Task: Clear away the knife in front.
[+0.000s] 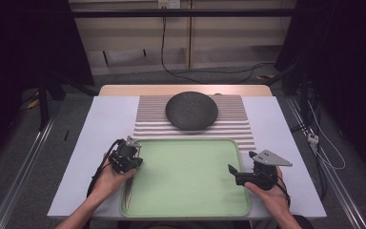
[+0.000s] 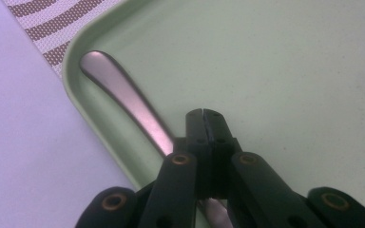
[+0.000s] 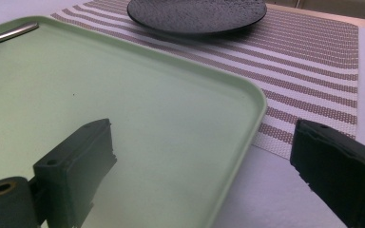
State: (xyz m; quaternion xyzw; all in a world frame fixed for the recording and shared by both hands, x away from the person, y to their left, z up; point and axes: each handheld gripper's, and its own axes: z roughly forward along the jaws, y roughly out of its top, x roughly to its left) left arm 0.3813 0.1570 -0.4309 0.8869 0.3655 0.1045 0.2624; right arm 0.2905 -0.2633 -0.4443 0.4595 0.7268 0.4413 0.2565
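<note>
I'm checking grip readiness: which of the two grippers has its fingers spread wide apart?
The right gripper, over the green tray's right edge: its fingers stand wide apart. The left gripper has its fingers pressed together beside the metal utensil.

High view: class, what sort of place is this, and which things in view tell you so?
Probably a lab or test room staged as a dining spot: a table with a striped placemat, dark plate and green tray, but cables trail across the bare floor.
</note>
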